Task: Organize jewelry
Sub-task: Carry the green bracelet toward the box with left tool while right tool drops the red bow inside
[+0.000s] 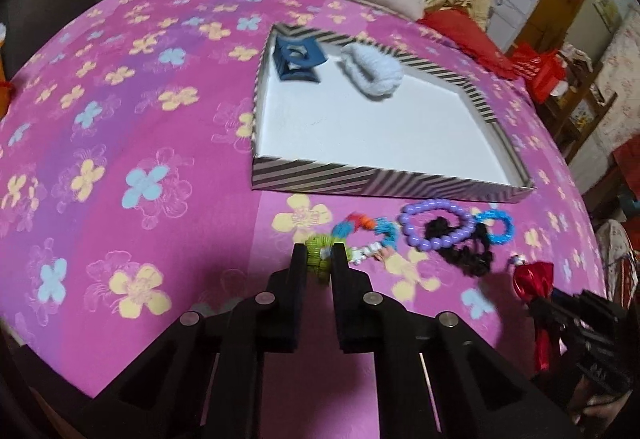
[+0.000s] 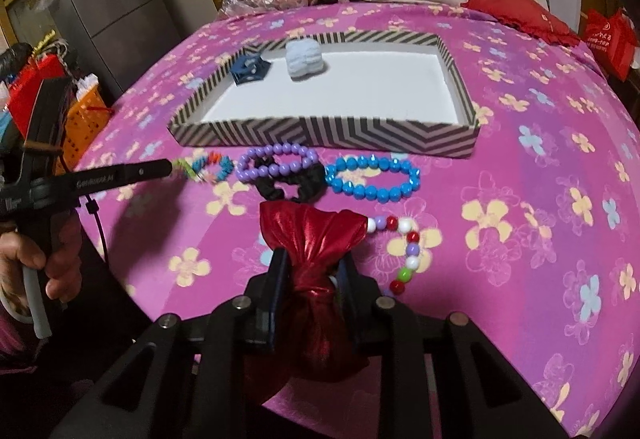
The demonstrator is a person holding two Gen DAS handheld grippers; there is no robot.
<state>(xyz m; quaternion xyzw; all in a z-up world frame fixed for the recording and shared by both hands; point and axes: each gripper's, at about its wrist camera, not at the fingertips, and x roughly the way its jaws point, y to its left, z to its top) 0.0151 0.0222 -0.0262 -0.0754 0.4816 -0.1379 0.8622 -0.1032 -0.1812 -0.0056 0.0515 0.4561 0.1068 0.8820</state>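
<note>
Left tool (image 1: 319, 259) clamps the multicoloured bracelet (image 1: 362, 239) by its green end, just before the striped tray (image 1: 360, 179). Right view: right tool (image 2: 313, 271) grips the red satin bow (image 2: 312, 235), nearer than the tray (image 2: 320, 133), on the bed.

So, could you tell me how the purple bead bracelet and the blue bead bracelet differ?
The purple bead bracelet is lilac with matte beads; the blue bead bracelet is turquoise and glossier. The purple one overlaps a black scrunchie; the blue one lies mostly on bare bedspread, touching that scrunchie at one end. Both are closed bead loops lying flat outside the striped tray, ungripped.
</note>
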